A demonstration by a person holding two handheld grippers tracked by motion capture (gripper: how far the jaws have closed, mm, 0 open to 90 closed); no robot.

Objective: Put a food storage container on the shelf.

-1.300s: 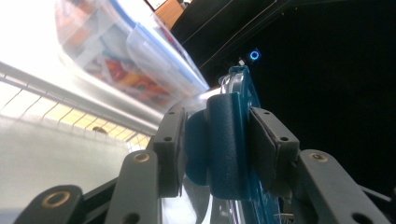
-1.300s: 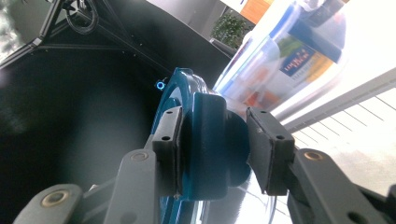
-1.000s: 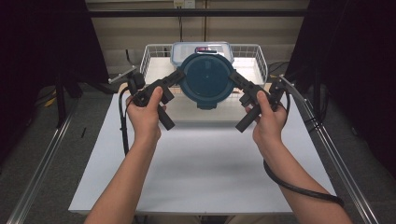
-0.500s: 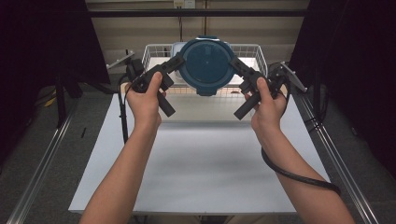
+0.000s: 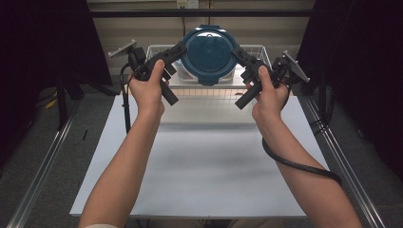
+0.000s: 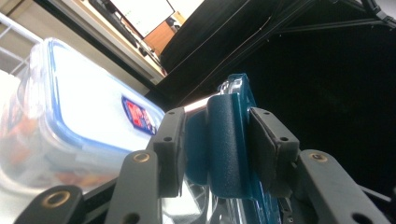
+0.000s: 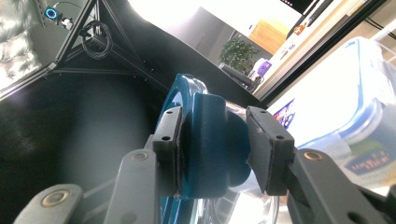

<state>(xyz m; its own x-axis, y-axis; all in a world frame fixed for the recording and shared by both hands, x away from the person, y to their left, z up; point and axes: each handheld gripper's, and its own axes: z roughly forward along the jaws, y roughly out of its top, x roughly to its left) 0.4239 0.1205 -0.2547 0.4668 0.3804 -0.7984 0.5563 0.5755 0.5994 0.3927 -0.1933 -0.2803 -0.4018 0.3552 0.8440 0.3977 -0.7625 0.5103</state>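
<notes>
Here, 1 round dark blue container [image 5: 209, 53] is held in the air above the wire basket [image 5: 254, 51], between 2 grippers. The left gripper [image 5: 183, 48] has its jaws closed on the clip at the left side of the container, and the right gripper [image 5: 235, 49] has its jaws closed on the clip at the right side. 2 hands hold the grippers. In the basket lies 1 clear box with a blue-edged lid [image 6: 88, 112]; the container hides most of it in the high view, and what is inside looks blurred. The white table [image 5: 204, 166] lies below.
</notes>
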